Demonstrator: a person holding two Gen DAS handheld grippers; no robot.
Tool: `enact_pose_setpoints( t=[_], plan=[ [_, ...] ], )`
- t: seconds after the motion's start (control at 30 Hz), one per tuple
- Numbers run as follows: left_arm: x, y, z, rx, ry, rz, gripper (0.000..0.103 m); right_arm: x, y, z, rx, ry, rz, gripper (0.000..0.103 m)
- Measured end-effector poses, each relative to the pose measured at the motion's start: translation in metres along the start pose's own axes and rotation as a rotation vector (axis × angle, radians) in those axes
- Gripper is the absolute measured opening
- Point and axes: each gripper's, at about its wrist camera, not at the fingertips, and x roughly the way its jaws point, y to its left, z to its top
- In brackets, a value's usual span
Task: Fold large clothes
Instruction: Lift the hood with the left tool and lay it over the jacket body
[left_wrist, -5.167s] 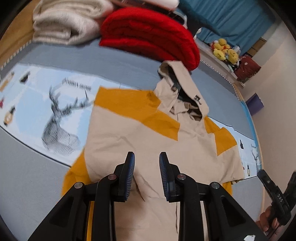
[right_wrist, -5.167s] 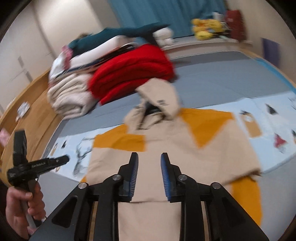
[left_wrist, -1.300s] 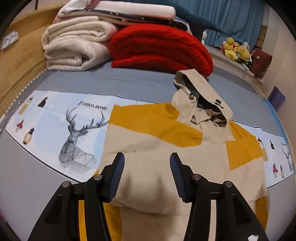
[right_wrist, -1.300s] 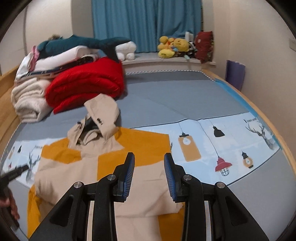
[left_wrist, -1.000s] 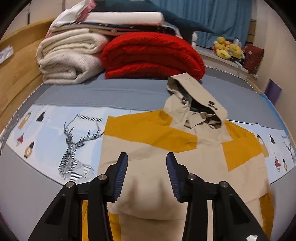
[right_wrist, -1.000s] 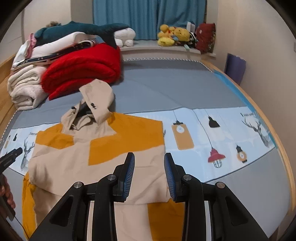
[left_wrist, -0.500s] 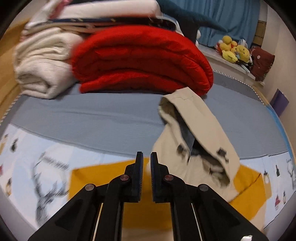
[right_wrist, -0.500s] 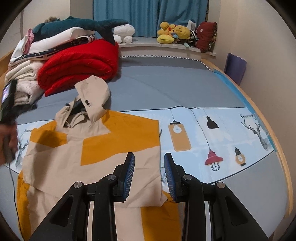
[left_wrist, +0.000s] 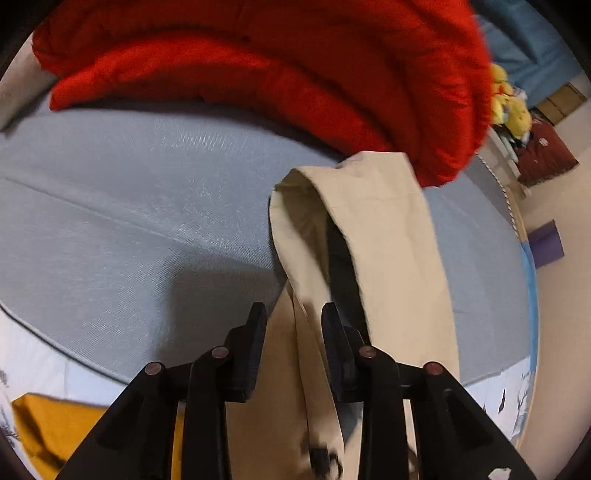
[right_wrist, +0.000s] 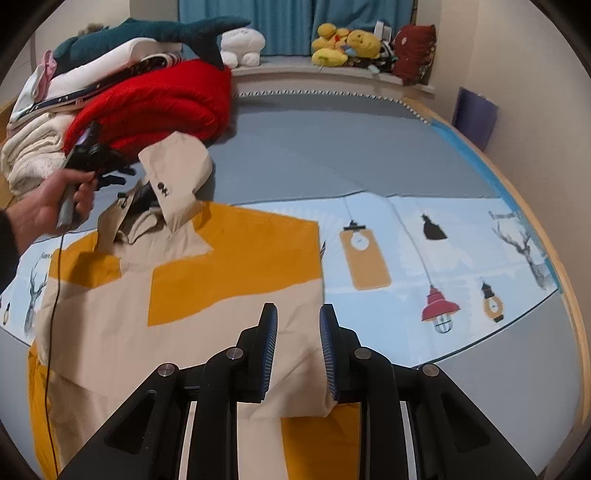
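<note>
While the beige-and-orange hooded jacket (right_wrist: 192, 295) lies front-up on the printed sheet (right_wrist: 424, 236) of the grey bed (right_wrist: 332, 147), filling the lower left and centre of the right wrist view, the fold looks only partly done; both sleeves appear already turned in over the body, since beige panels cross the chest and orange cloth shows beneath them at the lower left and lower centre; the hood (left_wrist: 362, 229) is not yet folded down and stands up toward the red quilt (left_wrist: 295, 66) at the top of the left wrist view. The left gripper (left_wrist: 293, 314) sits at the hood's near edge in the lower centre of its own view, its jaws opening with a fold of the hood's rim between them, apparently not yet pinched; in the right wrist view a hand (right_wrist: 48, 206) carries it at the left edge of the frame. The right gripper (right_wrist: 298, 317) hovers over the jacket's lower right corner at the bottom centre, its jaws closing, with beige cloth beneath but nothing visibly between the pads. What seems left is to bring the hood down onto the chest, then to fold the body into a compact stack.
</note>
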Motion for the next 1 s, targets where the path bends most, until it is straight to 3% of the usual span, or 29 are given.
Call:
enact_pose_setpoints(
  t=[0.17,0.23,0.27,0.4,0.5,0.6,0.77,0.83,0.93,1.0],
  plan=[
    [0.03,-0.004,0.007,-0.04,0.073,-0.049,0.025,0.007,-0.003,-0.001,0.023,0.017,0.015,0.025],
    [0.036,-0.006,0.008,-0.05,0.081,-0.034,0.015,0.008,-0.003,0.0,0.024,0.016,0.012,0.025],
    [0.035,-0.007,0.008,-0.057,0.076,-0.032,0.001,0.008,-0.003,0.0,0.027,0.016,0.012,0.025],
    [0.005,-0.019,0.001,-0.009,0.001,-0.051,0.0,0.006,-0.004,0.002,0.038,0.018,0.031,0.025],
    [-0.036,-0.038,-0.02,0.129,-0.074,-0.052,0.0,-0.004,-0.006,0.006,0.042,-0.013,0.041,0.025],
    [-0.093,-0.061,-0.061,0.314,-0.172,-0.074,0.0,-0.014,-0.008,0.012,0.057,-0.039,0.055,0.025],
    [-0.169,-0.077,-0.14,0.52,-0.251,-0.104,0.0,-0.032,-0.006,0.015,0.079,-0.071,0.097,0.025],
    [-0.194,-0.08,-0.184,0.61,-0.279,-0.077,0.0,-0.04,-0.005,0.016,0.087,-0.085,0.121,0.025],
    [-0.217,-0.068,-0.257,0.729,-0.288,-0.031,0.0,-0.052,-0.003,0.016,0.089,-0.108,0.146,0.025],
    [-0.216,-0.052,-0.295,0.724,-0.237,-0.004,0.002,-0.058,-0.002,0.015,0.099,-0.116,0.169,0.025]
  ],
)
